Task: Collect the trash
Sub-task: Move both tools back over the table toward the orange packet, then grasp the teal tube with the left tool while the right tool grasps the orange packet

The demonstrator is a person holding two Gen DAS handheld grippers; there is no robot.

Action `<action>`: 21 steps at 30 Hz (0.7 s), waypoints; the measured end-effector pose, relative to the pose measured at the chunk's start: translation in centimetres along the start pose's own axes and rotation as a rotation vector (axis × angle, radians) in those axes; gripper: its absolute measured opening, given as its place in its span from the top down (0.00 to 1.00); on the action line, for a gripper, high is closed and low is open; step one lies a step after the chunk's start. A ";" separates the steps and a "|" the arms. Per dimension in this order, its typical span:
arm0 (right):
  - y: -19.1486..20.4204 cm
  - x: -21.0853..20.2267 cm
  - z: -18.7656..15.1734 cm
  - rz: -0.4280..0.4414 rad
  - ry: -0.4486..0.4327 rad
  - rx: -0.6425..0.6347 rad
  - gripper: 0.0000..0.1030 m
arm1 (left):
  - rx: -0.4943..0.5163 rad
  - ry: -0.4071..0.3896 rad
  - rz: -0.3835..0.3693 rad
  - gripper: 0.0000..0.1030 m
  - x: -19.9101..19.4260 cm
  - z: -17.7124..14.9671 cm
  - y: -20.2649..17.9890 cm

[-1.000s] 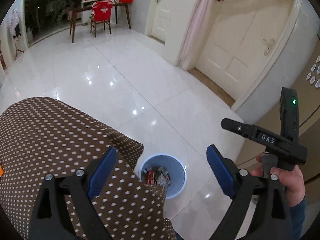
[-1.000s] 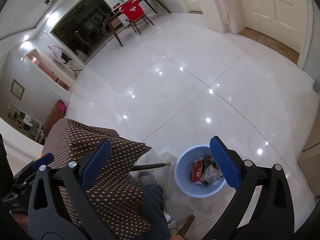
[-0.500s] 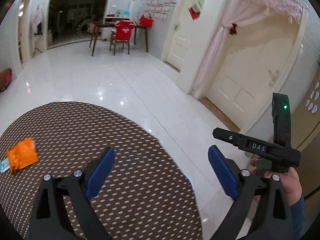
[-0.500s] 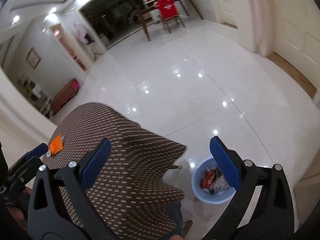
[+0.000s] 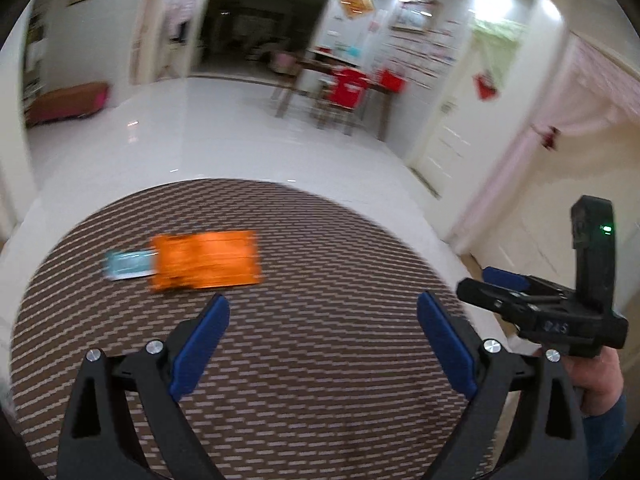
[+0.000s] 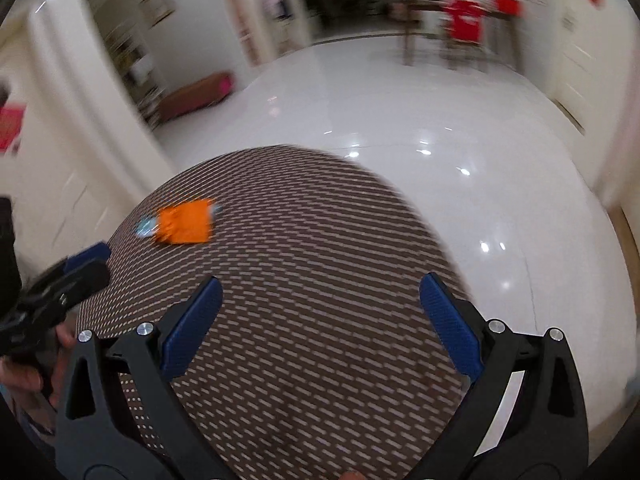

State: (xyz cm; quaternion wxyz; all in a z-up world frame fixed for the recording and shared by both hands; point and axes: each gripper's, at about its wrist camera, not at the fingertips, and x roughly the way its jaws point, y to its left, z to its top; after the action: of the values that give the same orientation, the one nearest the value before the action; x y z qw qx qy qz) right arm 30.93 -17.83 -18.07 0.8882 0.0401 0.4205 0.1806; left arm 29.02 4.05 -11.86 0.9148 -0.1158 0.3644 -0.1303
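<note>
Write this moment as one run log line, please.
left gripper: open, empty | right gripper: open, empty | orange wrapper: on round table, pale packet beside | frames blurred

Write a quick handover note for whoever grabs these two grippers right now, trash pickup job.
Left gripper: open, empty, above the table.
Right gripper: open, empty, above the table.
Trash: orange wrapper lies flat on the dotted tablecloth, ahead and left of the left gripper; a small teal wrapper touches its left edge, possibly tucked under. View is blurred.
Done: neither of these two picked up.
Left: grasp both wrappers and bin them; no bin in view now.
</note>
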 end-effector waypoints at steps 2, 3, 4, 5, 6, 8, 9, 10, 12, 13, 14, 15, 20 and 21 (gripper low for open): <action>3.0 2.3 0.9 0.042 0.025 -0.082 0.06 | -0.053 -0.004 0.046 0.10 -0.5 -0.2 3.2; 4.7 3.7 1.3 0.059 0.042 -0.124 0.06 | -0.077 -0.005 0.068 0.10 -0.6 -0.2 4.7; 6.4 5.1 1.7 0.074 0.058 -0.168 0.06 | -0.096 -0.006 0.088 0.10 -0.8 -0.2 6.2; 7.9 6.3 1.8 0.086 0.072 -0.209 0.06 | -0.119 -0.007 0.118 0.10 -0.9 -0.2 7.8; 9.2 7.5 2.1 0.098 0.085 -0.247 0.06 | -0.133 -0.008 0.142 0.10 -1.0 -0.1 8.7; 11.7 9.9 2.4 0.114 0.109 -0.341 0.06 | -0.157 -0.002 0.183 0.10 -1.1 -0.2 11.0; 12.9 11.3 2.5 0.108 0.125 -0.393 0.06 | -0.163 0.002 0.197 0.10 -1.3 -0.6 11.9; 13.6 12.3 2.7 0.097 0.136 -0.429 0.06 | -0.166 0.006 0.210 0.10 -1.4 -0.8 12.6; 15.4 14.8 3.2 0.083 0.155 -0.513 0.06 | -0.163 0.017 0.242 0.10 -1.4 -1.4 14.0; 16.2 15.5 3.1 0.086 0.162 -0.537 0.06 | -0.160 0.022 0.253 0.10 -1.3 -1.5 14.5; 17.0 16.4 3.2 0.083 0.170 -0.577 0.06 | -0.156 0.030 0.264 0.10 -1.1 -1.6 15.1; 17.8 17.3 3.3 0.072 0.177 -0.622 0.06 | -0.154 0.036 0.272 0.10 -0.9 -1.6 15.4; 20.9 20.4 4.4 0.092 0.189 -0.761 0.06 | -0.101 0.073 0.305 0.10 0.5 -1.4 16.7; 21.2 20.8 4.7 0.107 0.190 -0.763 0.06 | -0.086 0.078 0.307 0.10 0.9 -1.1 16.8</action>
State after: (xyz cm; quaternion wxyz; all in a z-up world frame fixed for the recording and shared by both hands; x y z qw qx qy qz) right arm 40.50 9.70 -25.55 0.7857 -0.2880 0.4009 0.3727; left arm 31.48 19.39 -18.40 0.9032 -0.0927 0.4185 0.0222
